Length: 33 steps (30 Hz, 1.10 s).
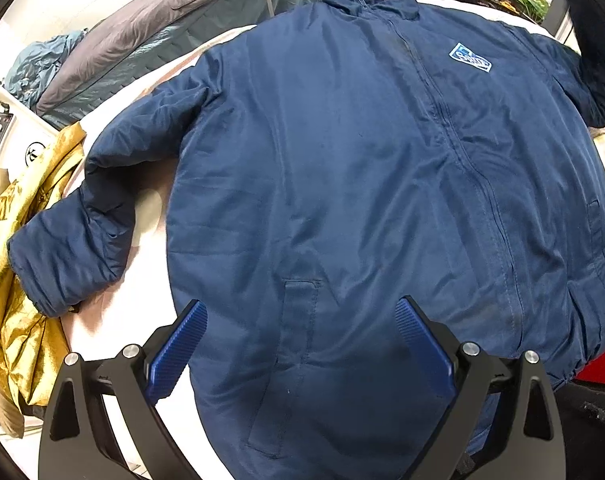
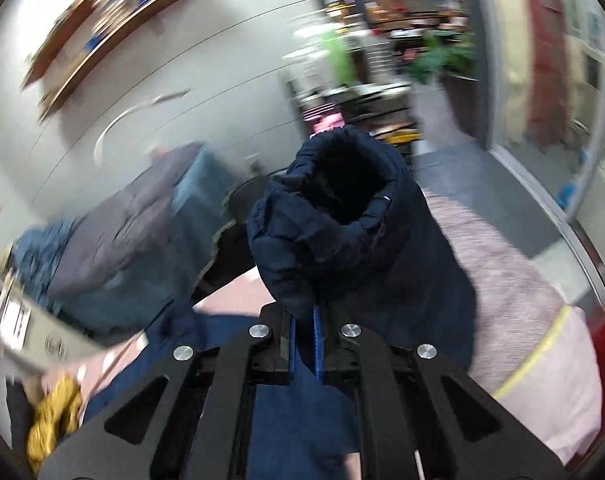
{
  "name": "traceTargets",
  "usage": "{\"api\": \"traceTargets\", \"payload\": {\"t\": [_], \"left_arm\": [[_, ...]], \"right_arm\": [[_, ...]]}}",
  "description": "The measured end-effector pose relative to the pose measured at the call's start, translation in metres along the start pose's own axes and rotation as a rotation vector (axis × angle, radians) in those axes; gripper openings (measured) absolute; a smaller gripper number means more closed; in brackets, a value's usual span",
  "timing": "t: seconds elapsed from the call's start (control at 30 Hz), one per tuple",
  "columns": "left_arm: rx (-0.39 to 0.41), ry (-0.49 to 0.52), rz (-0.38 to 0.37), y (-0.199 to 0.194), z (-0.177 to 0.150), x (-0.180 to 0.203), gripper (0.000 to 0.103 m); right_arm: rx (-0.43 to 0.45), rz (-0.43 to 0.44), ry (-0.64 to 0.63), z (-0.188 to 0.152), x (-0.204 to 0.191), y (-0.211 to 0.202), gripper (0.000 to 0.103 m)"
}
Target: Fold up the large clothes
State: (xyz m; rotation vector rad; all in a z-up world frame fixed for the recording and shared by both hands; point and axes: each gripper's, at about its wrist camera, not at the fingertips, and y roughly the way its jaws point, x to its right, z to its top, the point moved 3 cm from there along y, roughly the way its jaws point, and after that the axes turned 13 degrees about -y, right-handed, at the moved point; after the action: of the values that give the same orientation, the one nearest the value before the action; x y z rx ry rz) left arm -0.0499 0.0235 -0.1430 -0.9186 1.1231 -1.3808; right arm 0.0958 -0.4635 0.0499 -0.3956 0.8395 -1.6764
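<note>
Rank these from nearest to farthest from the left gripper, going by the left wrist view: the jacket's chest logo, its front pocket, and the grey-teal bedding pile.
1. Front pocket: between the open fingers of the left gripper.
2. Chest logo: upper right on the jacket.
3. Grey-teal bedding pile: past the collar, top left.

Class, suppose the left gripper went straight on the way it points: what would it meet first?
Most likely the navy jacket: the open left gripper hovers over its lower front near the pocket, though how far above is unclear.
</note>
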Motion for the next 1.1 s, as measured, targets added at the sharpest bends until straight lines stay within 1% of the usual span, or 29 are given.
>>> {"api": "traceTargets", "payload": {"t": [0.07,0.13,0.23,0.3,0.4,0.5,0.6,0.67,0.8,0.87,0.93,0.97,1.0,1.03,1.07,1.1], "left_arm": [[0.006,-0.023,0.005,-0.001,0.0,-0.006,0.093],[0.006,-0.053,0.012,-0.002,-0.002,-0.015,0.093],[-0.003,-0.102,0.029,0.0,-0.007,-0.031,0.093],[-0.01,-0.13,0.037,0.001,-0.011,-0.039,0.093],[-0.028,-0.168,0.055,0.005,-0.019,-0.052,0.093],[-0.048,-0.189,0.066,0.01,-0.027,-0.062,0.093],[-0.061,-0.194,0.075,0.013,-0.031,-0.067,0.093],[-0.065,-0.197,0.075,0.015,-0.032,-0.068,0.093],[-0.065,-0.205,0.073,0.016,-0.028,-0.07,0.093],[-0.064,-0.212,0.069,0.015,-0.026,-0.072,0.093],[-0.058,-0.228,0.062,0.014,-0.021,-0.075,0.093],[-0.055,-0.238,0.058,0.014,-0.019,-0.076,0.093],[-0.053,-0.248,0.055,0.014,-0.016,-0.078,0.094],[-0.051,-0.261,0.05,0.014,-0.012,-0.08,0.094],[-0.051,-0.271,0.046,0.014,-0.01,-0.082,0.094],[-0.051,-0.282,0.041,0.016,-0.005,-0.084,0.094]], "right_arm": [[-0.031,0.074,-0.093,-0.001,-0.061,0.019,0.007],[-0.048,0.152,-0.157,-0.005,-0.118,0.034,0.007],[-0.084,0.223,-0.225,-0.013,-0.18,0.052,0.007],[-0.119,0.278,-0.253,-0.026,-0.22,0.066,0.007],[-0.184,0.31,-0.325,-0.049,-0.271,0.089,0.007],[-0.241,0.287,-0.427,-0.074,-0.311,0.117,0.007],[-0.303,0.257,-0.514,-0.101,-0.332,0.139,0.007],[-0.329,0.233,-0.569,-0.124,-0.343,0.15,0.007],[-0.331,0.179,-0.702,-0.158,-0.361,0.161,0.007],[-0.325,0.154,-0.757,-0.169,-0.368,0.162,0.007],[-0.326,0.114,-0.805,-0.178,-0.376,0.165,0.013],[-0.338,0.1,-0.827,-0.186,-0.379,0.167,0.024],[-0.352,0.104,-0.844,-0.193,-0.384,0.168,0.044],[-0.359,0.112,-0.855,-0.199,-0.387,0.167,0.059],[-0.358,0.123,-0.883,-0.206,-0.394,0.163,0.077],[-0.34,0.131,-0.91,-0.21,-0.399,0.157,0.077]]}}
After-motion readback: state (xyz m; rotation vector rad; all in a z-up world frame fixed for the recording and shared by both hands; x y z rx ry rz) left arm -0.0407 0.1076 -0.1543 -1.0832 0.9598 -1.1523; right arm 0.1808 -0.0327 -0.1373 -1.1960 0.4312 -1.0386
